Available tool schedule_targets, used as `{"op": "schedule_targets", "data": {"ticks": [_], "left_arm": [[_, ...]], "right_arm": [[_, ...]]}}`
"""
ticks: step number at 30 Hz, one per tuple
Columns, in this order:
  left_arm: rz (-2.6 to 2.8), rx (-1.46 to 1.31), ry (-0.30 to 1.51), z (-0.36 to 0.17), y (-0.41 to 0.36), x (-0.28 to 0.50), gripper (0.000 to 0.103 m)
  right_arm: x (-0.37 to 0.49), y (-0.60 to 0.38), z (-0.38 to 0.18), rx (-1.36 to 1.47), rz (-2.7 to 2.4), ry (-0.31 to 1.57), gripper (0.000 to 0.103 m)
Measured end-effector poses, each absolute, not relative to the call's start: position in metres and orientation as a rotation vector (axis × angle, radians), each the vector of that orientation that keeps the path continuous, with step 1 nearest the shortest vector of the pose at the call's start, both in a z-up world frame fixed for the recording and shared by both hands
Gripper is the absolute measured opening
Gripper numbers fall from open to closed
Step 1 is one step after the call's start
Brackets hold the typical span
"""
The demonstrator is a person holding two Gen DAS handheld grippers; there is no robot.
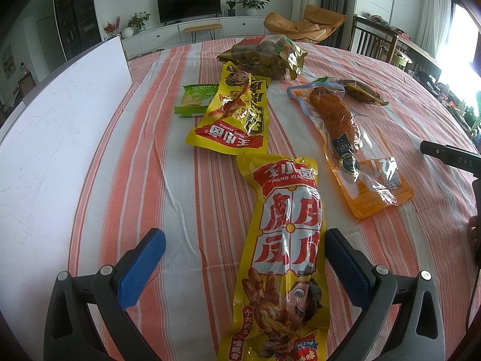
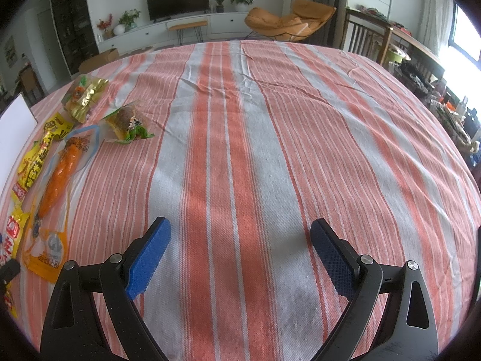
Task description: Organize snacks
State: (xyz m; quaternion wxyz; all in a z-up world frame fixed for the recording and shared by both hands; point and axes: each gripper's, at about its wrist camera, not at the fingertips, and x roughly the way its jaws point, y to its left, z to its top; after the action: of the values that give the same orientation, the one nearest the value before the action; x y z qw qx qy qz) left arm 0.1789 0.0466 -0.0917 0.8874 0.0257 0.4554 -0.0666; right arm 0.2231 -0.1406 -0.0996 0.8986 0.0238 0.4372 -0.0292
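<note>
1. Our left gripper (image 1: 245, 251) is spread wide and pinches nothing; the long yellow pack (image 1: 282, 255) lies between its jaws, running from 12 to 6 o'clock in the left wrist view, closer to the right jaw, and whether it touches that jaw we cannot tell.
2. Our right gripper (image 2: 240, 255) is also spread wide, over bare striped cloth (image 2: 300, 120), well apart from the snacks, which sit at its 9 to 10 o'clock.
3. On the cloth, from the left wrist view: a second yellow pack (image 1: 233, 111) at 12 o'clock, a green wafer (image 1: 197, 100) just beside it at 11, a nut bag (image 1: 264, 57) farther out, a sausage pouch (image 1: 348, 147) at 1 o'clock, and a small dark packet (image 1: 362, 91) beyond it.
4. A white board (image 1: 60, 126) sits at 10 o'clock.
5. We judge the long pack light, soft and glossy, so likely slippery; its film should crumple under the pads.
6. We would take it across the middle, where the filling bulges, not at the flat sealed end, which may slide out.
7. The sausage pouch looks firmer at its core with loose clear film around it; grip the sausage itself.
</note>
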Motion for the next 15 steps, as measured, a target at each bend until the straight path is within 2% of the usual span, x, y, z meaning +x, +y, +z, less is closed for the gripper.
{"op": "schedule_targets", "data": {"ticks": [6, 11, 15], "left_arm": [[-0.138, 0.053, 0.947, -0.091, 0.047, 0.179, 0.103], [-0.138, 0.054, 0.947, -0.092, 0.047, 0.179, 0.103], [-0.138, 0.053, 0.946, -0.092, 0.047, 0.179, 0.103]], "right_arm": [[0.233, -0.14, -0.097, 0.068, -0.023, 0.96, 0.096], [0.264, -0.113, -0.072, 0.466, 0.283, 1.088, 0.094], [0.287, -0.022, -0.063, 0.26, 0.299, 1.144, 0.094]]}}
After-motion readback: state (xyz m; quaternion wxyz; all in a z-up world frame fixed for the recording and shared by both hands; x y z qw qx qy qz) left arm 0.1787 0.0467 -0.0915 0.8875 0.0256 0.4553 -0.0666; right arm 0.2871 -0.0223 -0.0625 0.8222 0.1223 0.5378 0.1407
